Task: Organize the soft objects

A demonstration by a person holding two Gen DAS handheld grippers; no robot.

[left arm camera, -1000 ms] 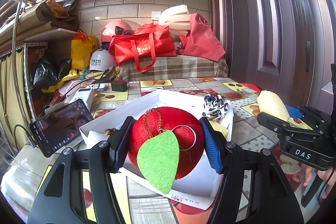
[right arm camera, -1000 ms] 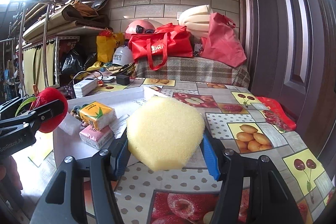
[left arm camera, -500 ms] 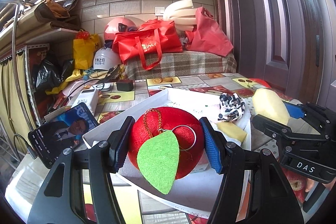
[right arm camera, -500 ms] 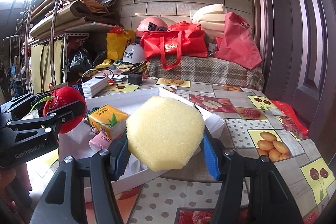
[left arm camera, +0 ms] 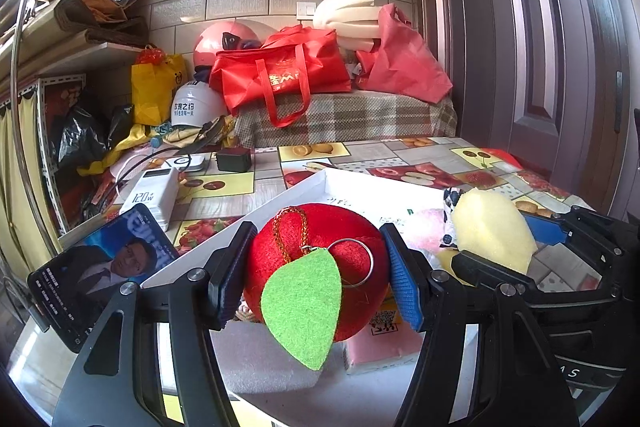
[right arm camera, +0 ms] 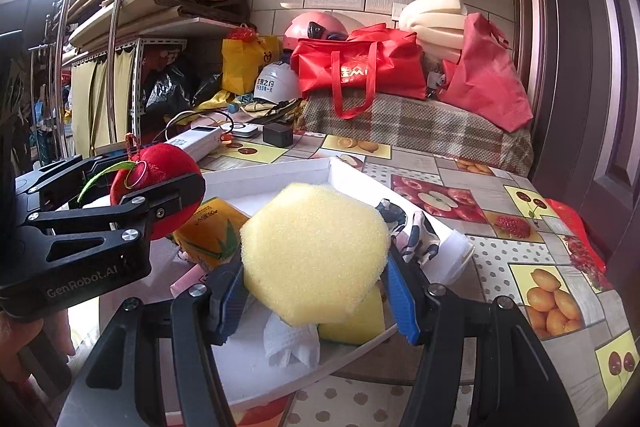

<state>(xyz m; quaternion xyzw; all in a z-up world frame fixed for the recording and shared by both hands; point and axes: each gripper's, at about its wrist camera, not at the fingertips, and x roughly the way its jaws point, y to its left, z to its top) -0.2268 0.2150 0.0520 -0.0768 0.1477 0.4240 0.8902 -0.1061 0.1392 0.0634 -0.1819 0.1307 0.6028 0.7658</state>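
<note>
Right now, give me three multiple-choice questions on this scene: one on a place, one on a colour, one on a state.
1. Where does the phone lie?
A. left of the white box
B. inside the white box
C. on the plaid cloth

2. What colour is the felt leaf on the plush apple?
A. blue
B. green
C. white

3. What state are the right tongs in?
A. open and empty
B. shut on a tissue pack
C. shut on the yellow sponge

Answers:
1 A: the phone leans beside the white box, outside its left wall.
2 B: the plush apple in the left tongs carries a green felt leaf.
3 C: the right tongs press the yellow sponge from both sides.
</note>
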